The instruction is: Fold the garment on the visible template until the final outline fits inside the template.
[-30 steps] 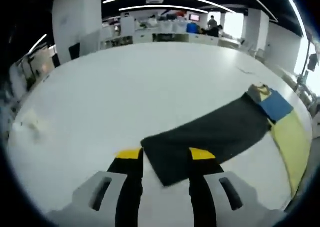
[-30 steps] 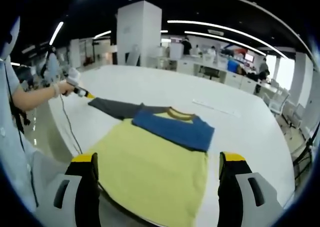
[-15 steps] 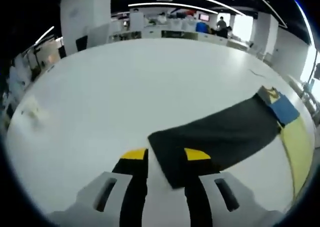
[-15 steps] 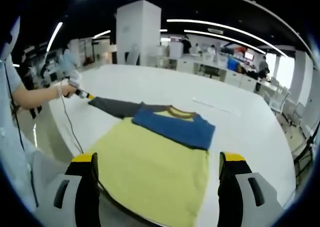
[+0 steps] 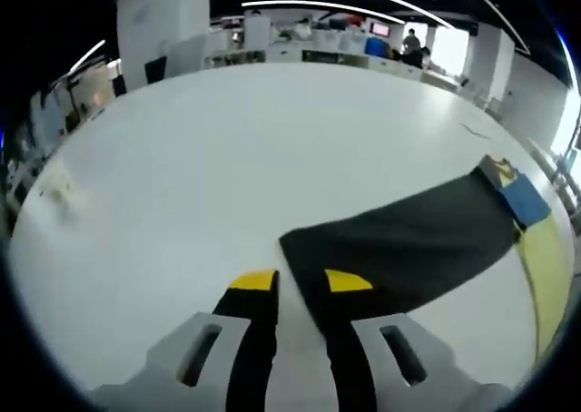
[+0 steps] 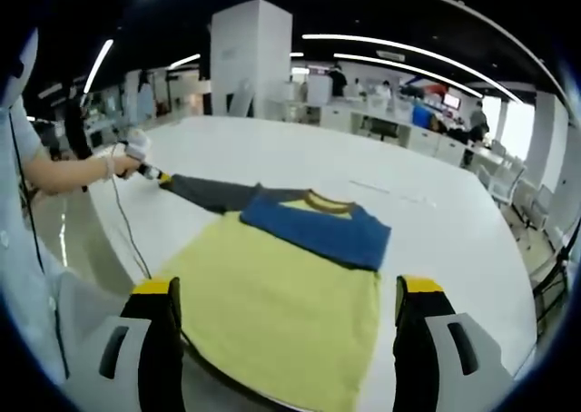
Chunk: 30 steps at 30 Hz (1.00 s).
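We judge the left gripper (image 5: 289, 283), jaws narrowed about the dark sleeve (image 5: 399, 244) cuff near the tabletop (image 5: 227, 158) edge, should pinch squarely before folding it over the yellow body (image 6: 281, 317), while the right gripper (image 6: 286, 289) hangs wide and empty.

lighting: bright ceiling strips, window glare | focus: soft | edges: fisheye-warped, blurred

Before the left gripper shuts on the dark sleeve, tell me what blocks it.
Nothing visible does. The left gripper has its jaws apart at the cuff end of the dark sleeve, which lies flat on the bare white table. One jaw already overlaps the cuff.
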### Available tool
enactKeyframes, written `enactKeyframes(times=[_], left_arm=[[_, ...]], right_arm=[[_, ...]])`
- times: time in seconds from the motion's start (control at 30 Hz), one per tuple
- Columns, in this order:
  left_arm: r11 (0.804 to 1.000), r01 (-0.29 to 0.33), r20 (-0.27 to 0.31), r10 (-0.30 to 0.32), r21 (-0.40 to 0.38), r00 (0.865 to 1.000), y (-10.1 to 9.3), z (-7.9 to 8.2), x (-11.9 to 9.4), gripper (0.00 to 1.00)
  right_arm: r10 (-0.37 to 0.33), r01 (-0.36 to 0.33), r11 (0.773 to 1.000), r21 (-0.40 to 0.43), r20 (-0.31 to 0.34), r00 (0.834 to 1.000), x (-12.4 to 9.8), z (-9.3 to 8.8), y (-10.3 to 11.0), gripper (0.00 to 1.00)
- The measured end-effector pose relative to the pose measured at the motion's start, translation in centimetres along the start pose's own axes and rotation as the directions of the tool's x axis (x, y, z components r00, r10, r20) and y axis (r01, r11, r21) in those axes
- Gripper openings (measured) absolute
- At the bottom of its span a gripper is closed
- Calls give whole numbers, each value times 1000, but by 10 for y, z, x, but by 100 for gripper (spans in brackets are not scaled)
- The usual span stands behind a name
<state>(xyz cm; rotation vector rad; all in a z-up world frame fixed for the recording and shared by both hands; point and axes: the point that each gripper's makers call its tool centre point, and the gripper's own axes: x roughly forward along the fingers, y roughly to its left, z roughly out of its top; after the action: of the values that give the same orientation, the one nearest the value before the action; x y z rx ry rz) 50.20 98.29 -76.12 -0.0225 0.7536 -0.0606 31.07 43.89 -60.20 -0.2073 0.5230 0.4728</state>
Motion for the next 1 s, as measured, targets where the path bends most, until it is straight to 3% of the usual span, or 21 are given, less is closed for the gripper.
enactKeyframes(times=[0.23,0.4,0.8,0.87,1.0], left_arm=[[1000,4,-15,-3,30,1000,-4,1,0,12],[999,21,-7,-22,-27,1000,-3,0,2,10],[998,22,-10,-22,-51,1000,-2,1,2,5],[994,63,-3,-63,-89,998,-11,1,4,0],[997,36,5,-36,-72,999,-10,0,6,0]], right_arm=[[-2,2,1000,8,-1,1000,0,-2,0,99],[-3,3,1000,11,1,1000,-1,-3,-1,99],[8,-8,1000,3,6,1000,1,1,1,99],[8,-8,1000,1,5,1000,1,0,1,98],[8,-8,1000,0,6,1000,1,0,1,98]])
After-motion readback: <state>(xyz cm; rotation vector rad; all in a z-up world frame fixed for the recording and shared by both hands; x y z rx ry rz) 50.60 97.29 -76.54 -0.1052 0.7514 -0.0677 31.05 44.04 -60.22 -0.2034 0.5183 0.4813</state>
